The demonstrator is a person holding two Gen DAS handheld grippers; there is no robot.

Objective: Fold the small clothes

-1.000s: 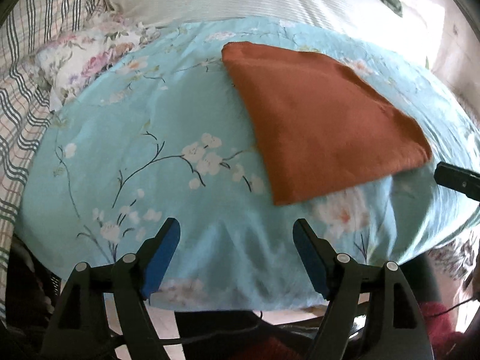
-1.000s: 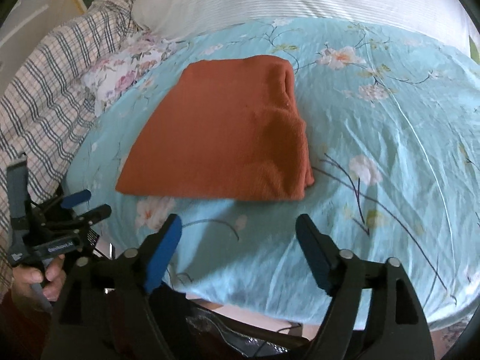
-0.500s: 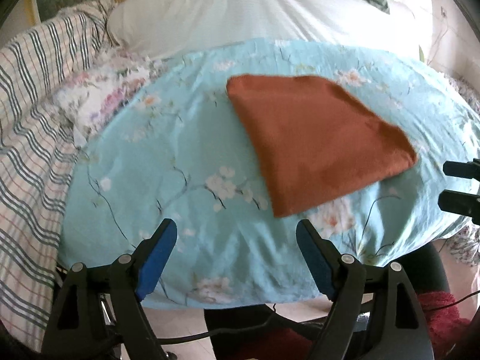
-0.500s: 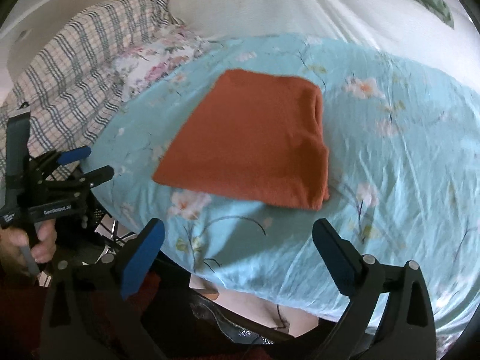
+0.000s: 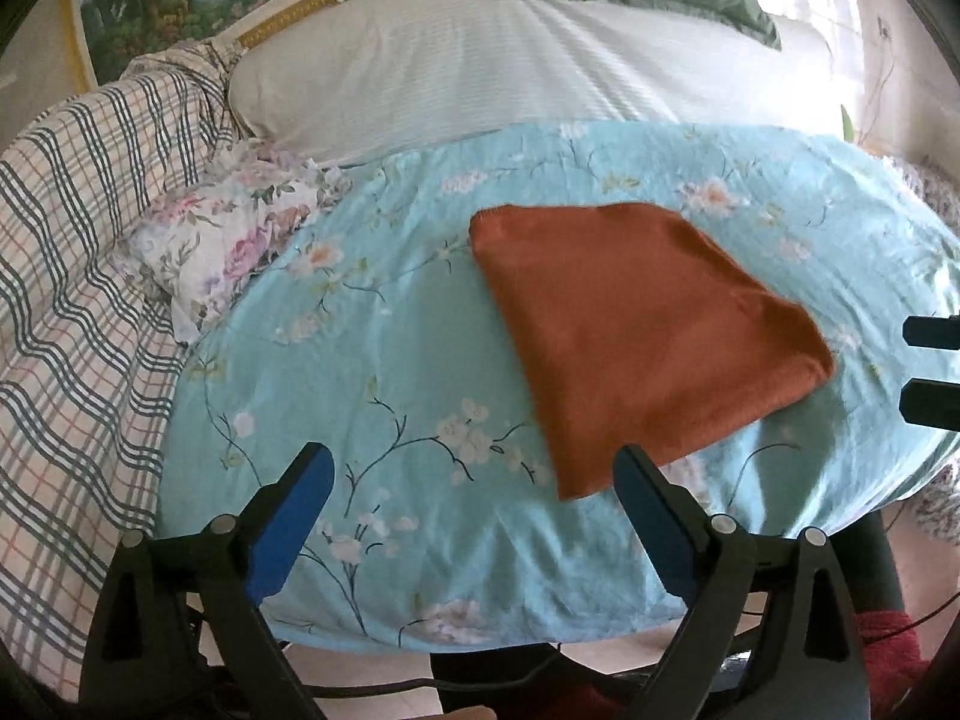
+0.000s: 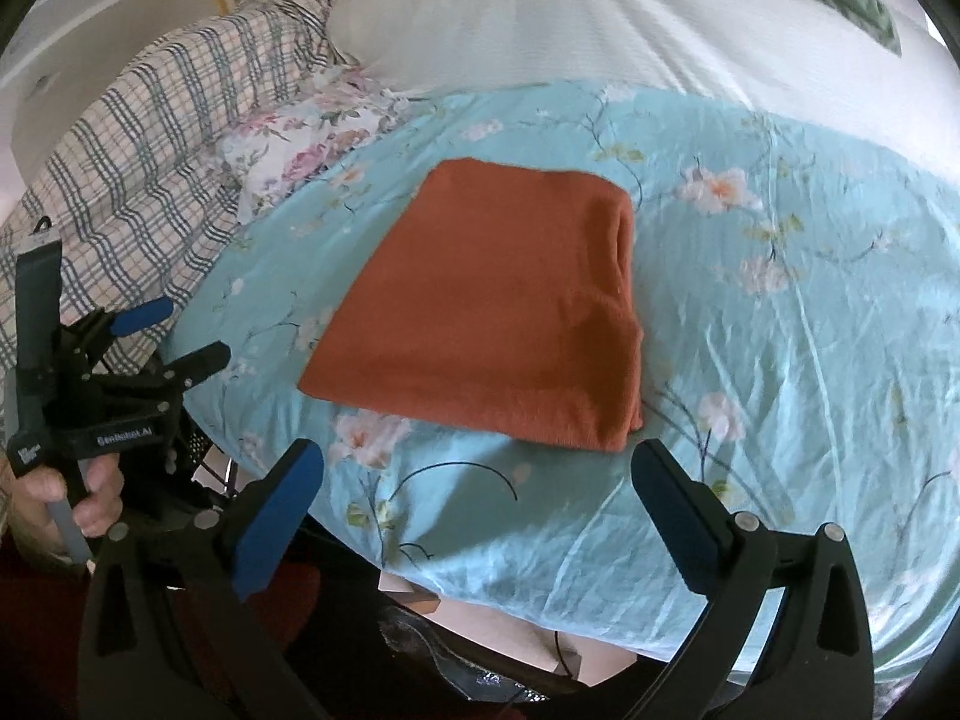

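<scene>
Now both claws, L (image 5: pixel 474 504) & R (image 6: pixel 480 498), gape wide, clear of folded cloth (image 6: pixel 498 306).

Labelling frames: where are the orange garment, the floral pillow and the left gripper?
orange garment (image 6: pixel 498 300), right wrist view, middle of top layer
floral pillow (image 5: pixel 228 240), left wrist view, centre
left gripper (image 5: pixel 474 501), left wrist view, between the fingers

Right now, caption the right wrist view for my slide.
Open right gripper facing a folded rust-orange cloth on a blue floral sheet.
</scene>
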